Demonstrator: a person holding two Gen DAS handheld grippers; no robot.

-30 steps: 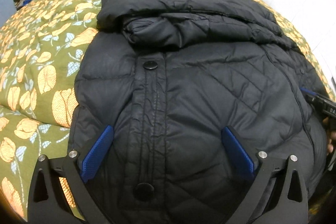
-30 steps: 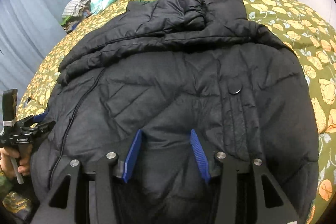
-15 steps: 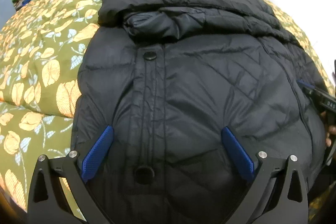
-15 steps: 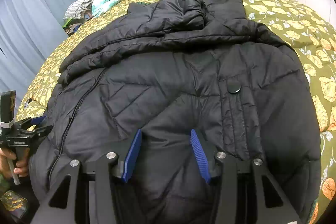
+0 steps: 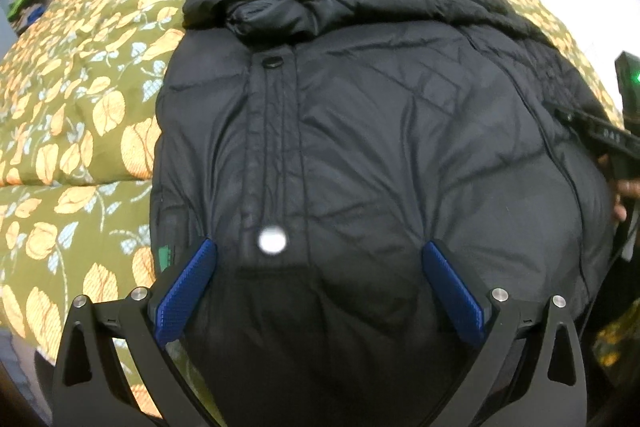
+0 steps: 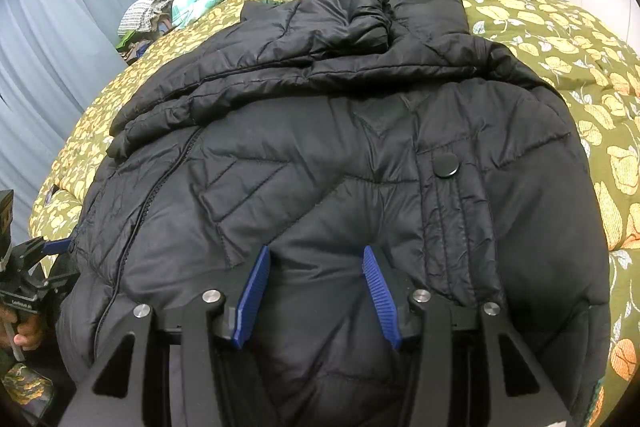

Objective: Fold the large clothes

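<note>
Across a bed covered by an olive bedspread (image 6: 560, 39) with orange leaf print, one black quilted puffer jacket (image 5: 380, 147) is laid flat, front side up. Its long axis runs away from both cameras: the hem is nearest the grippers, and the collar end lies farthest off, toward the head of the bed. Over the upper part, the sleeves (image 6: 320, 67) are seen folded across in a bunched band. Two snap buttons are counted along the placket in the left wrist view, one dark (image 5: 273, 61) near the folded band and one pale, blurred (image 5: 272, 239) near the hem; only one snap (image 6: 446, 165) is seen in the right wrist view. A zipper line (image 6: 132, 239) is traced down the jacket's side.

The left gripper (image 5: 320, 279) is held with its blue pads (image 5: 186, 291) wide apart, pressed into the hem fabric without clamping it. The right gripper (image 6: 316, 287) is likewise held with its pads apart, narrower, with puffed fabric bulging between them. A pile of other clothes (image 6: 160, 15) is visible at the far corner beside a grey curtain (image 6: 52, 67).
</note>
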